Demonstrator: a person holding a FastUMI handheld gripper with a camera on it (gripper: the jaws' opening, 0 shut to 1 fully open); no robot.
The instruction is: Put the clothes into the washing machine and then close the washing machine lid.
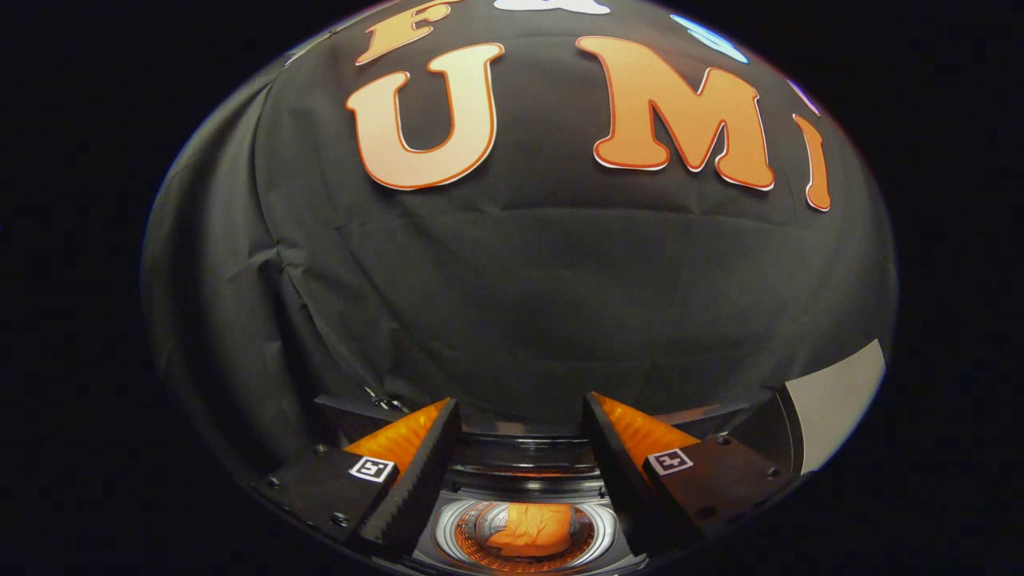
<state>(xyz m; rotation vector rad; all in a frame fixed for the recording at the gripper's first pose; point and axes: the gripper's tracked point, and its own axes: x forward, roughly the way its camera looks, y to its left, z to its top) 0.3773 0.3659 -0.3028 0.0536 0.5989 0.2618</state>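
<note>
An orange piece of clothing (531, 530) lies at the bottom of the washing machine drum (472, 520), seen from above between my two fingers. My gripper (520, 420) hangs open over the machine's top opening, with nothing between its fingers. The cloth sits well below the fingertips, apart from them. The dark top rim of the washing machine (520, 448) runs across just beyond the drum. I cannot make out the machine's lid.
The booth's black cloth wall (512, 304) rises close behind the machine. A pale grey panel (836, 396) shows at the right, beside the machine's far corner.
</note>
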